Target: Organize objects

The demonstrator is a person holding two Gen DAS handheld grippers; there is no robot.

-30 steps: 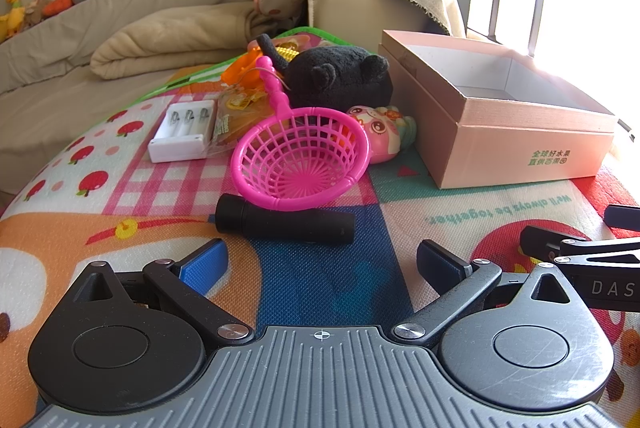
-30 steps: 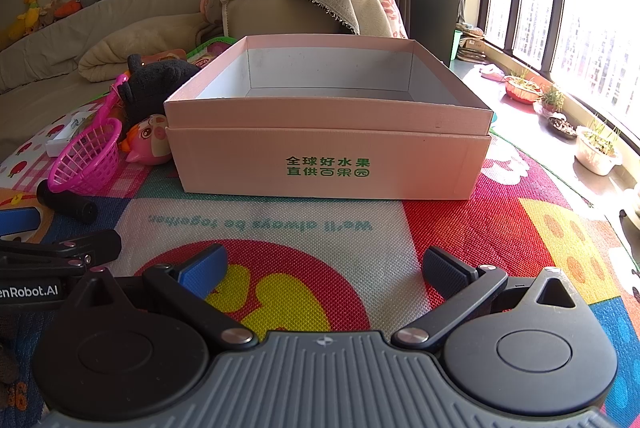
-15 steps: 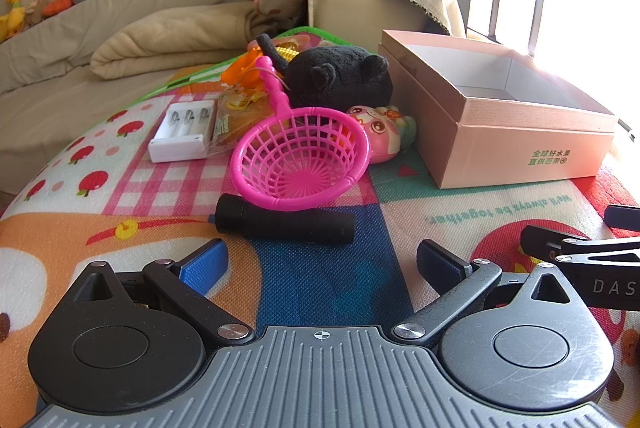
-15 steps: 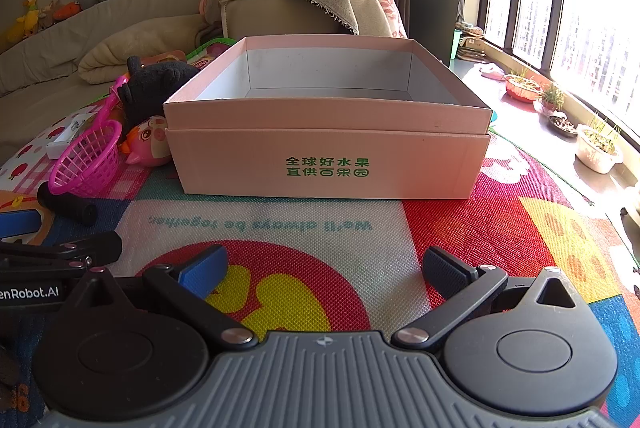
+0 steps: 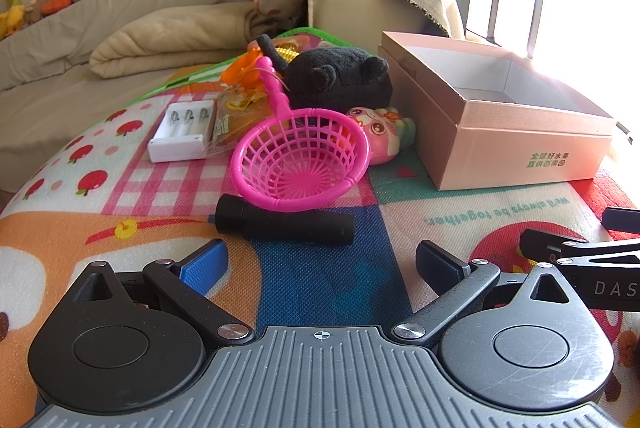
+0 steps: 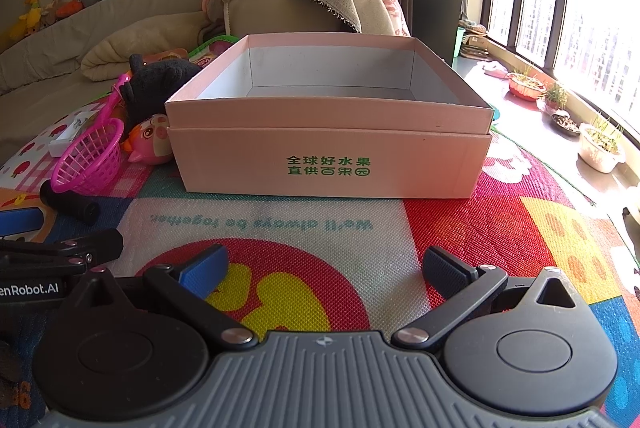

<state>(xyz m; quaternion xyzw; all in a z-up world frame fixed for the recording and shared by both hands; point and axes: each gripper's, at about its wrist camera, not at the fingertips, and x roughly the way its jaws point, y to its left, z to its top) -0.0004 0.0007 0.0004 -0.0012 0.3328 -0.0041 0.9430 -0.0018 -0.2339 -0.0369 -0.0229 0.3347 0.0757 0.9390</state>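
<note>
My left tongs [image 5: 320,264] stand wide and hold nothing; straight ahead of them, near but not touching, lies the black cylinder [image 5: 285,222] on the play mat [image 5: 320,284], its long axis running crosswise to my fingers, so I judge the jaws would straddle its length unless I turn my wrist or take it at the middle; the left tongs are plainly the nearer to it, since in the right view it lies far off to the left; my right tongs [image 6: 324,268] are also spread wide and empty, pointed at the pink box [image 6: 328,164], which sits open and, as far as I can see into it, bare inside; the cylinder is matt black, ribbed at one end, and the pink net scoop [image 5: 300,160] leans on it from behind; I expect lifting it will tip the scoop.
</note>
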